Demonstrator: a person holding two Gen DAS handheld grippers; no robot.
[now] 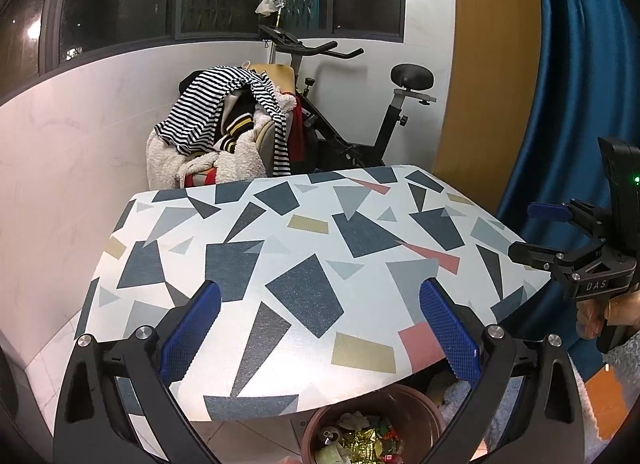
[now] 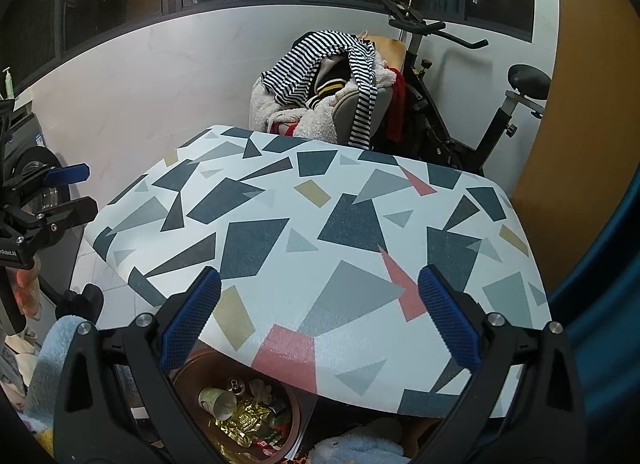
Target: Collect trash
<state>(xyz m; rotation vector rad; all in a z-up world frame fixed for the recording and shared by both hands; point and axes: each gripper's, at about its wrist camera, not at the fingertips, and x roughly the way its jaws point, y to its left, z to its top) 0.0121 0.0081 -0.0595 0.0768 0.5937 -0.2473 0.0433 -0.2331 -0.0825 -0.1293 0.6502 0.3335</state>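
Observation:
A brown trash bin (image 1: 424,410) stands on the floor under the table's near edge. It holds a gold wrapper (image 2: 244,424), a paper cup (image 2: 218,402), a can and other scraps; its rim (image 2: 192,364) shows in the right wrist view. The table (image 1: 280,232) has a white top with grey, navy, pink and tan shapes, and no loose item shows on it (image 2: 320,204). My left gripper (image 1: 320,330) is open over the near edge, empty. My right gripper (image 2: 320,320) is open too, holding nothing. Each appears in the other's view: right (image 1: 534,232), left (image 2: 80,192).
Behind the table a chair is heaped with clothes (image 1: 224,124), topped by a striped shirt. An exercise bike (image 1: 360,112) stands beside it against the white wall. A blue curtain (image 1: 572,84) hangs at the right, and a washing machine (image 2: 36,168) sits at the left.

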